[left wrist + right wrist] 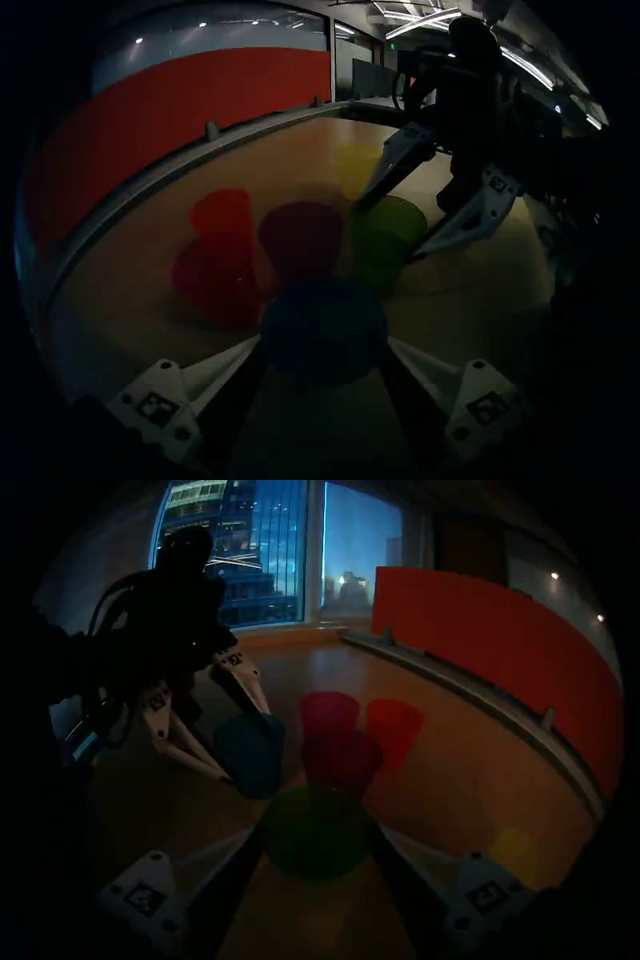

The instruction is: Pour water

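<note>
Grip | left gripper (pixel 324 344): tapered translucent blue cup (pixel 324 320) | right gripper (pixel 316 830): green cup (pixel 314 844)

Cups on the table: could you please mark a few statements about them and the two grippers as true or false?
1. The blue cup sits between the left gripper's fingers. True.
2. The right gripper's fingers flank the yellow cup. False: they flank the green cup; the yellow one stands apart on the table.
3. A red panel runs behind the table. True.
4. The blue cup is stacked inside the green cup. False: they are apart, one at each gripper.
</note>
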